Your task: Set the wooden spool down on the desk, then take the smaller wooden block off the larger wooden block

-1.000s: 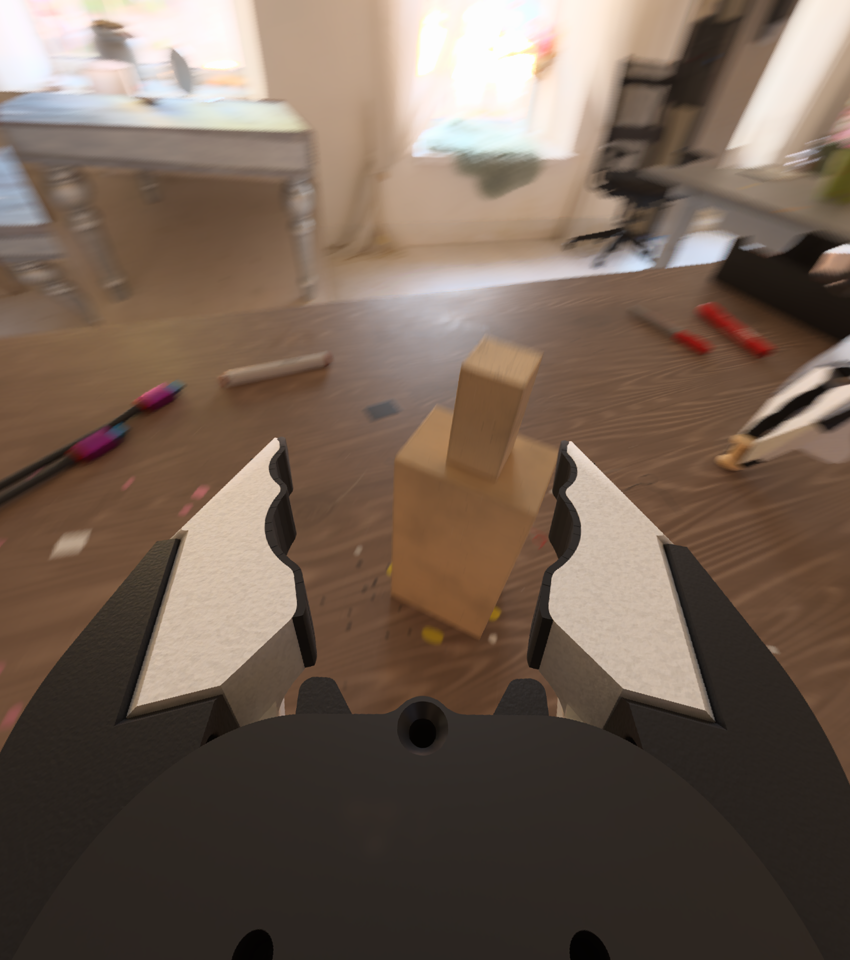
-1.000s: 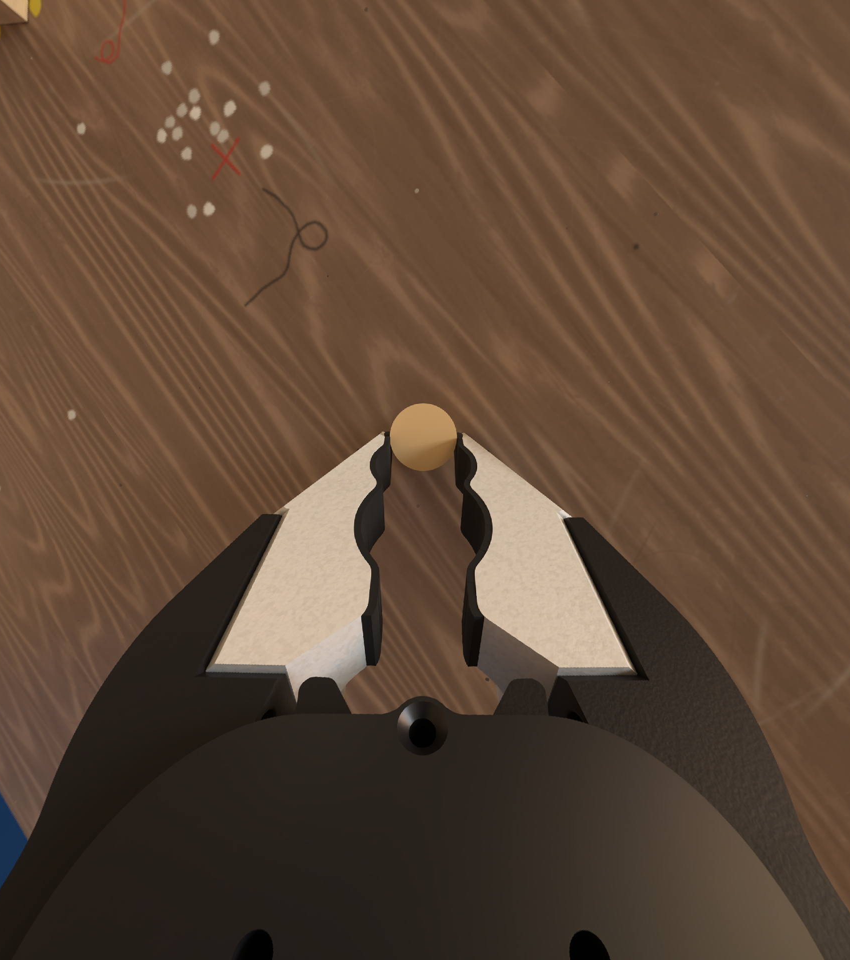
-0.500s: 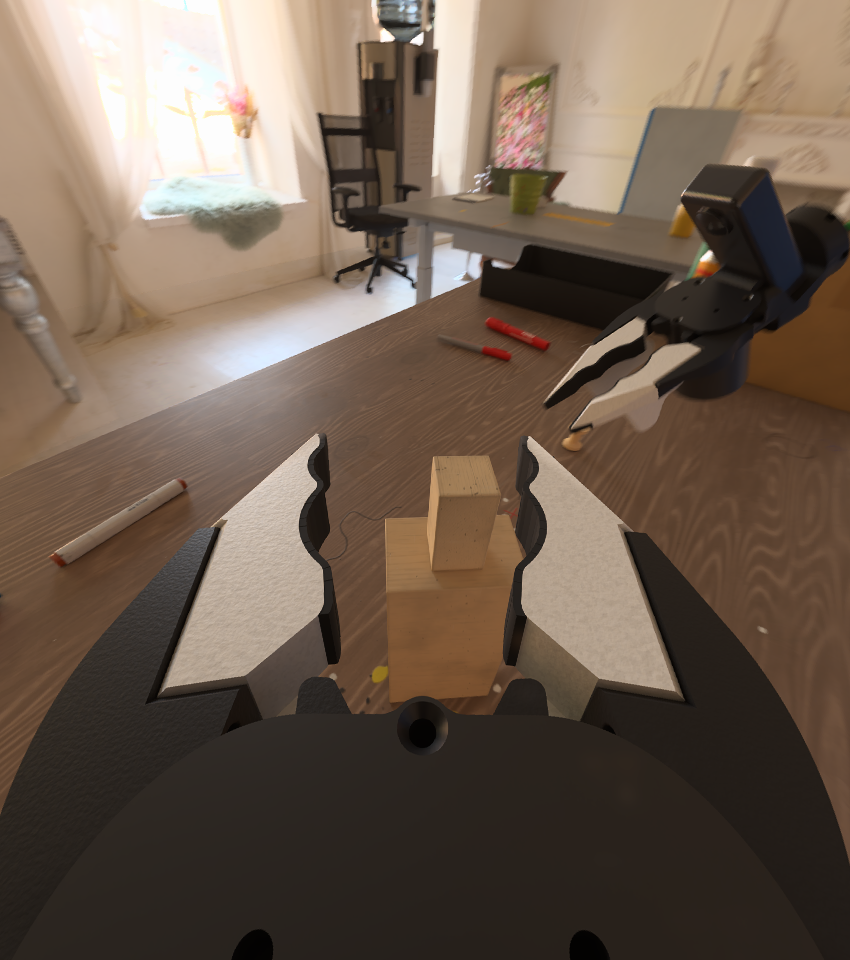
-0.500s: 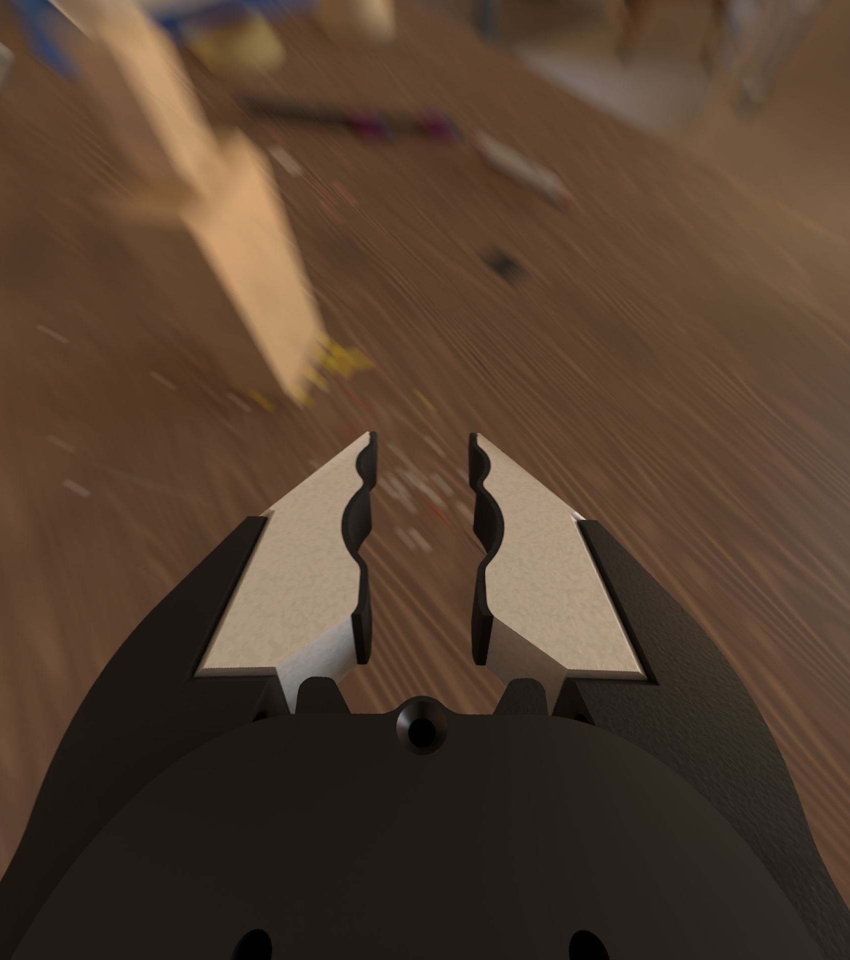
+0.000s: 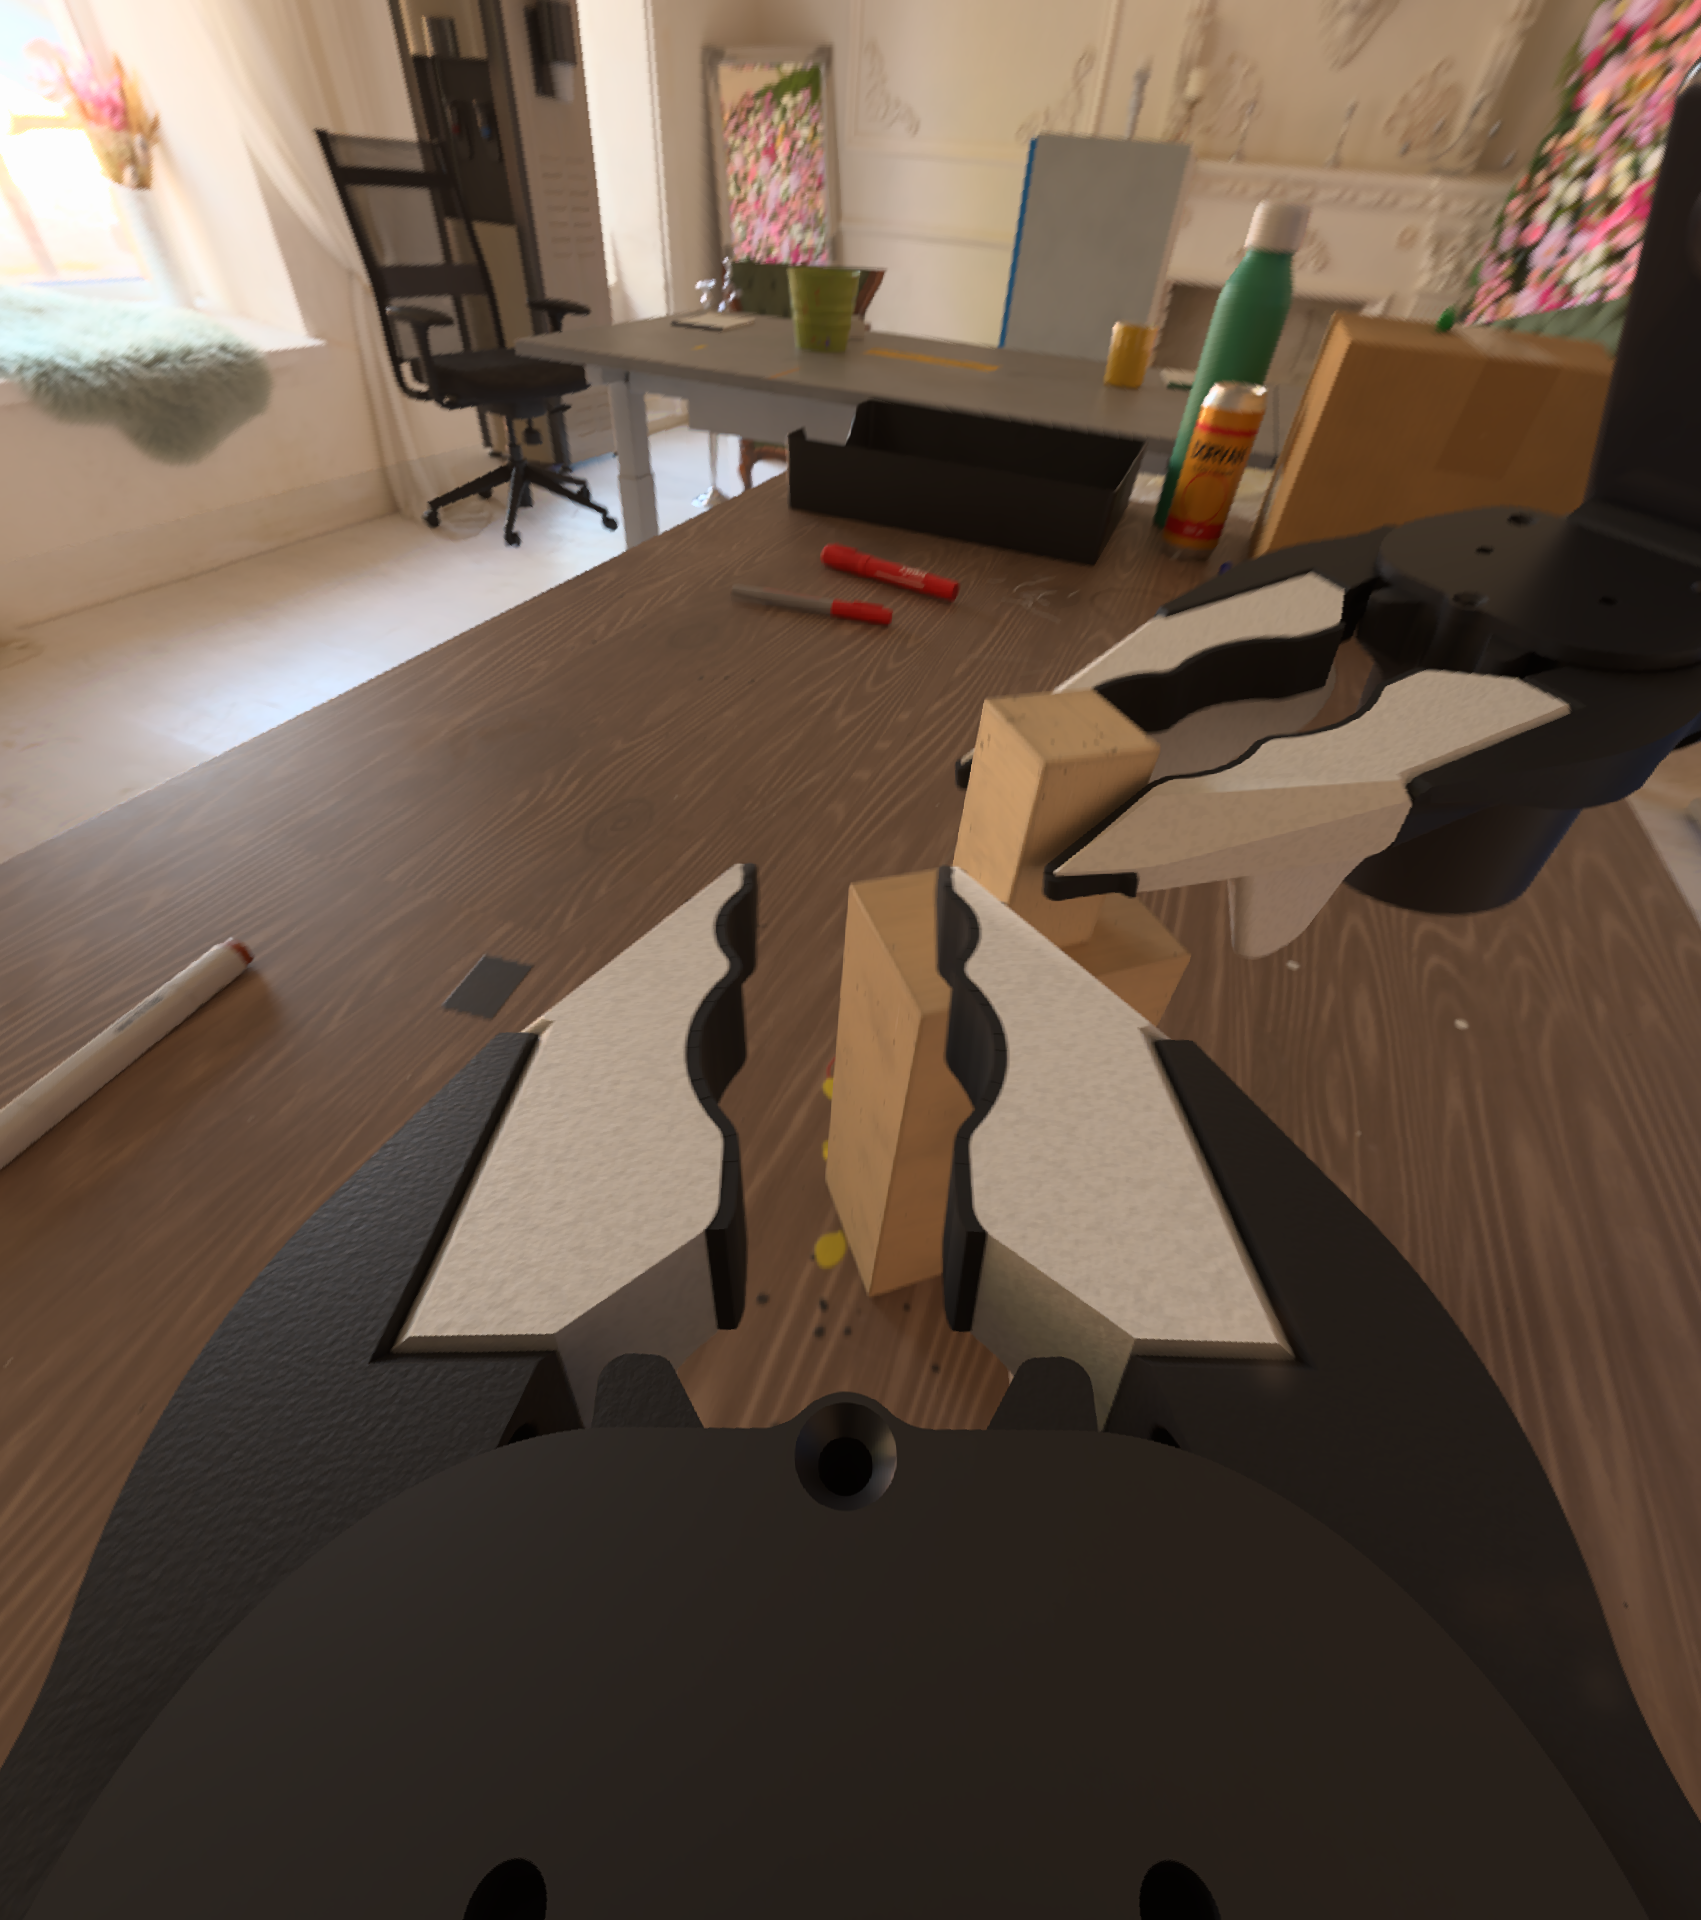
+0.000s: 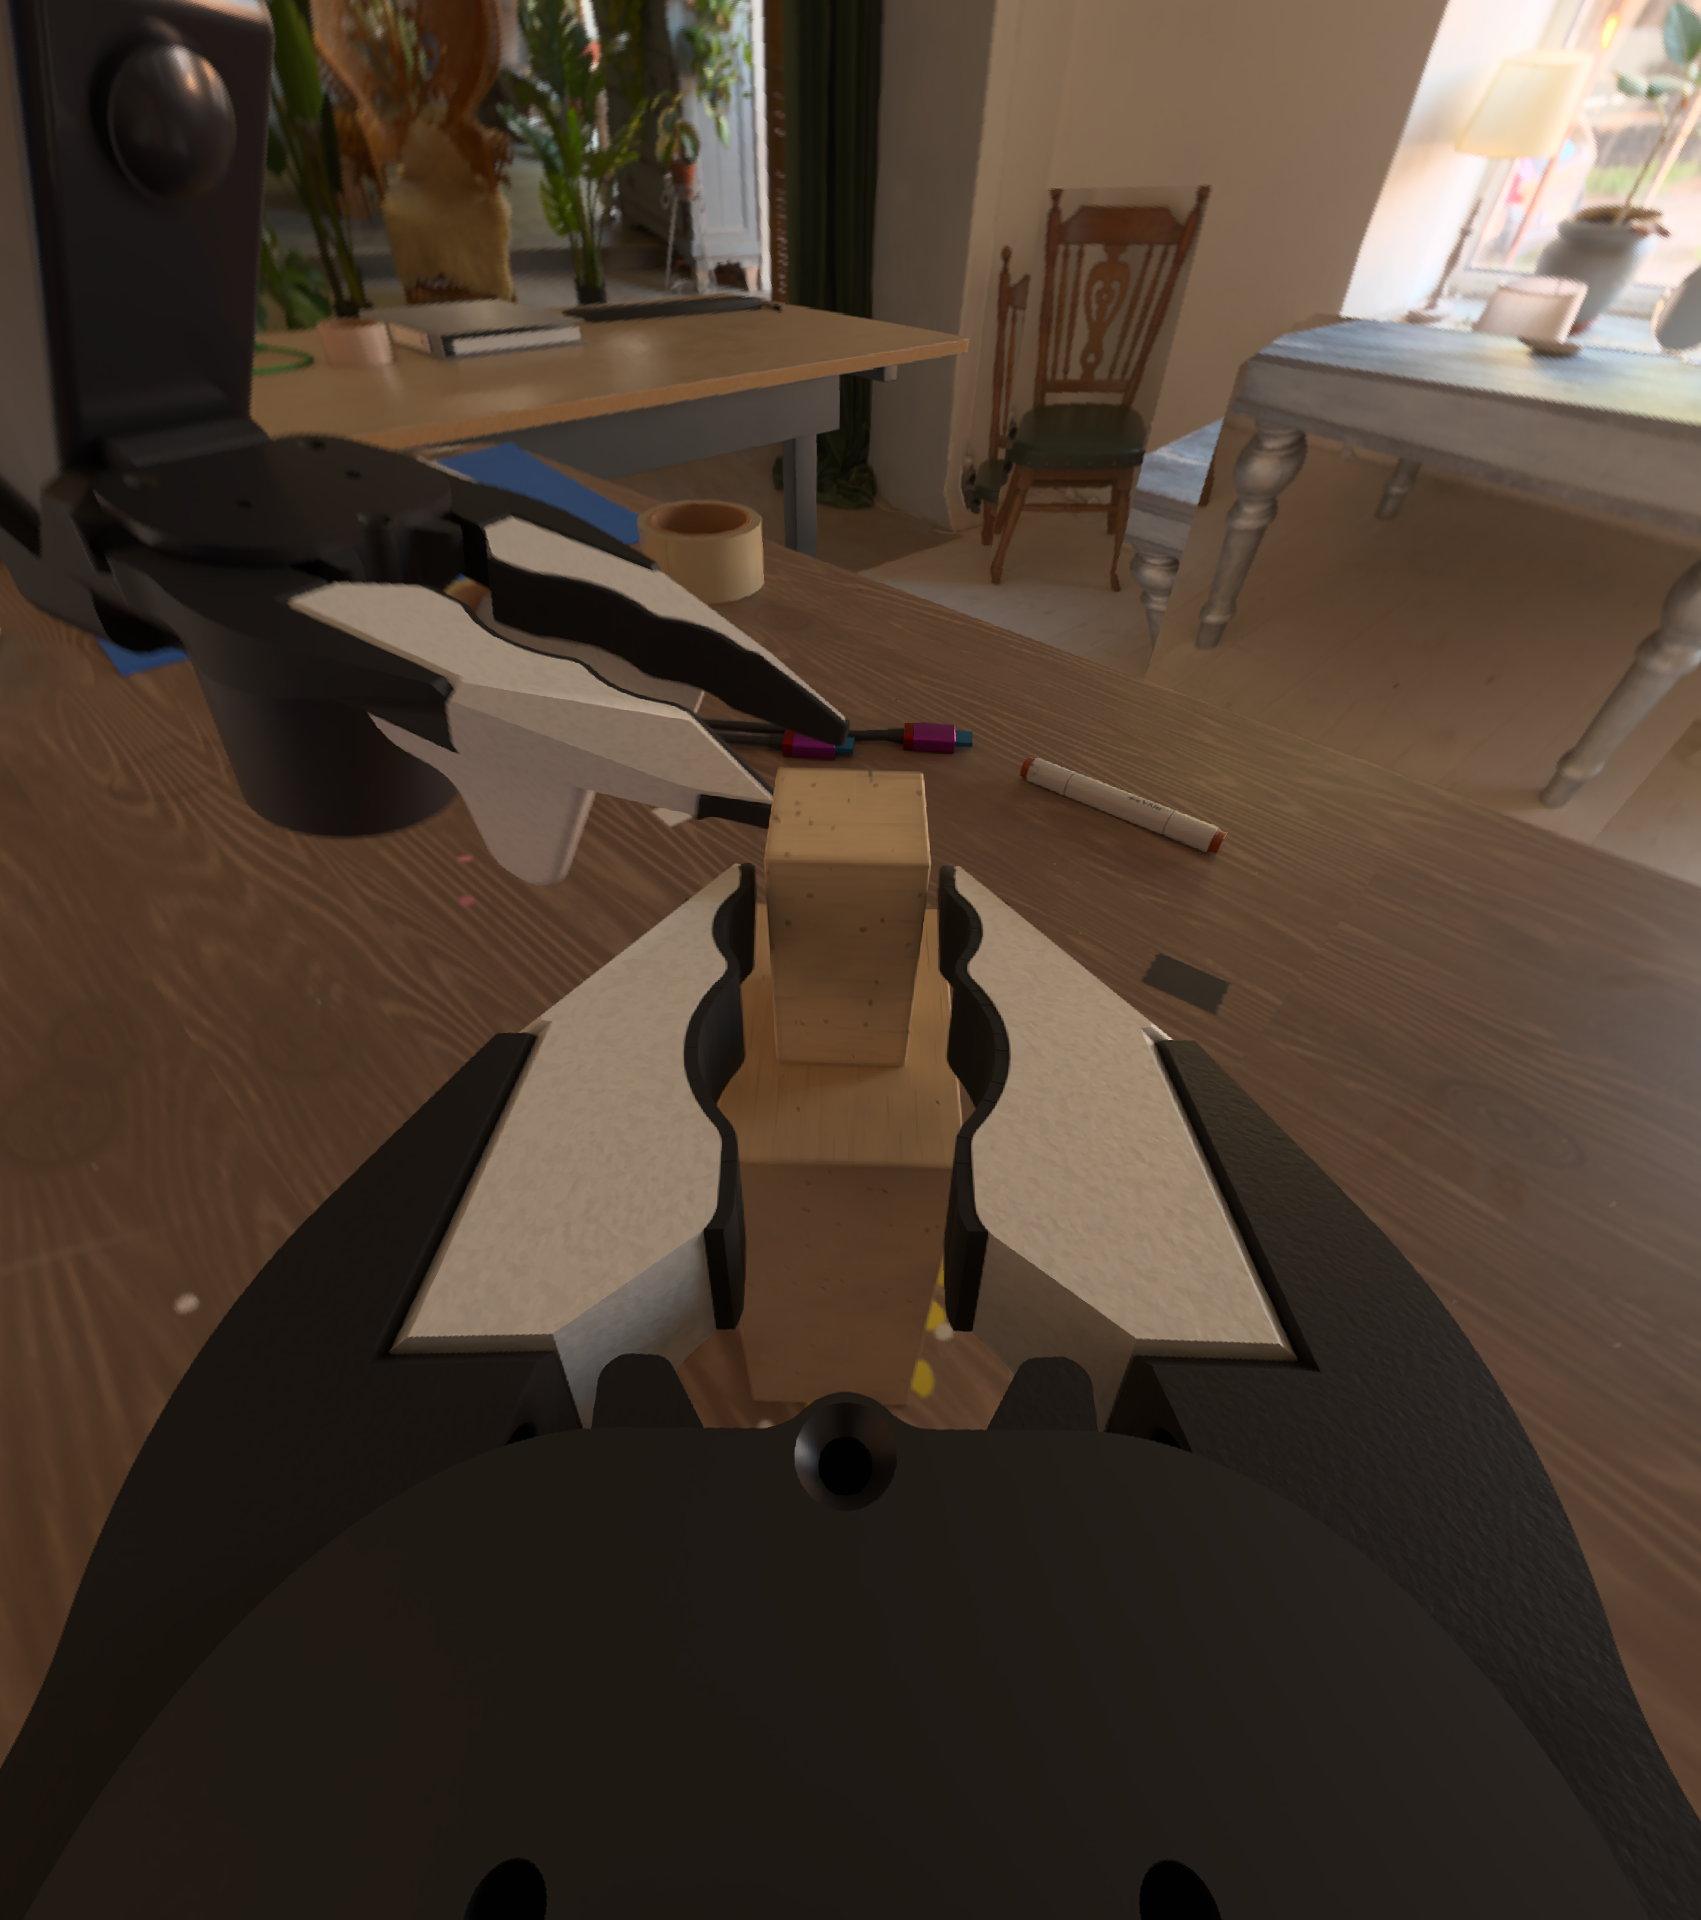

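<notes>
The smaller wooden block (image 6: 846, 914) stands upright on the larger wooden block (image 6: 846, 1195) on the brown desk (image 6: 1448, 1091). My right gripper (image 6: 846, 878) is open, with one finger on each side of the smaller block and a thin gap on both sides. The left wrist view shows it (image 5: 1012, 826) coming in from the right around the smaller block (image 5: 1043, 800). My left gripper (image 5: 846, 883) is open and empty just above the larger block (image 5: 887, 1091). It also shows in the right wrist view (image 6: 804, 769), behind the smaller block's top. The wooden spool is not in view.
A white marker (image 5: 93, 1065) lies to the left. Two red markers (image 5: 887, 571), a black tray (image 5: 960, 478), an orange can (image 5: 1215, 457) and a cardboard box (image 5: 1428, 436) stand at the far end. A tape roll (image 6: 700, 545) and magenta-capped pens (image 6: 877, 740) lie beyond the blocks.
My right gripper let go of the spool, swung fast to the blocks and now straddles the smaller block. My left gripper's fingers have come closer together and shifted left of the stack.
</notes>
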Tool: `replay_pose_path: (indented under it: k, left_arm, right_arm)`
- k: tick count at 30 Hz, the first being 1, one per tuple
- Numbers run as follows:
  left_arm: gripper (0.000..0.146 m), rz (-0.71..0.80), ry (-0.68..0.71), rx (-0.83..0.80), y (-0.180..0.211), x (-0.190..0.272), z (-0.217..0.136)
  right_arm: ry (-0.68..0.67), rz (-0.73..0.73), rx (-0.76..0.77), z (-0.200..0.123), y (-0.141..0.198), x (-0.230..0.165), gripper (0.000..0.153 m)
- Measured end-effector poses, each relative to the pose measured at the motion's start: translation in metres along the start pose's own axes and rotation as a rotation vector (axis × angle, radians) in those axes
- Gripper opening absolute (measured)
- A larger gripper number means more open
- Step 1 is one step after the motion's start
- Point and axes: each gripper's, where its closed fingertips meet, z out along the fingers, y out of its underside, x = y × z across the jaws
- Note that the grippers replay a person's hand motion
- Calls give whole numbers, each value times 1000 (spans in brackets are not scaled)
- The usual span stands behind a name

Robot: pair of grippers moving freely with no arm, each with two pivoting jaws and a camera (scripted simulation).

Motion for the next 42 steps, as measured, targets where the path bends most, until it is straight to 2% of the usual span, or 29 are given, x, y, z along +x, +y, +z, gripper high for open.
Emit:
replay_pose_path:
  k: [3, 6, 8, 13, 17, 22, 26, 35, 42]
  left_arm:
    - [12, 18, -5, 17, -6, -2, 8]
    - [5, 102, -104, -5, -8, -5, 12]
    - [3, 144, -146, -12, -13, -5, 12]
    - [1, 141, -116, 68, -55, 3, 14]
    - [1, 144, -76, 99, -81, 11, 38]
    - [1, 99, -56, 63, -72, 12, 78]
    - [0, 88, -71, 22, -58, 14, 93]
    - [1, 93, -153, -42, -27, 19, 87]
    - [2, 37, -204, 23, -21, 20, 73]
  right_arm:
    - [31, 56, -8, 2, -3, 1, 29]
    - [57, 45, -39, 2, -4, 1, 29]
    - [58, 45, -40, 0, -11, 0, 29]
    - [69, 21, 1, -16, -50, 6, 29]
    - [115, -11, -21, -36, -65, 30, 29]
    - [155, 8, -86, -47, -44, 63, 29]
    - [149, 46, -109, -51, -24, 72, 29]
    - [77, 71, -115, -48, 5, 60, 29]
    - [1, 72, -39, -44, 4, 46, 29]
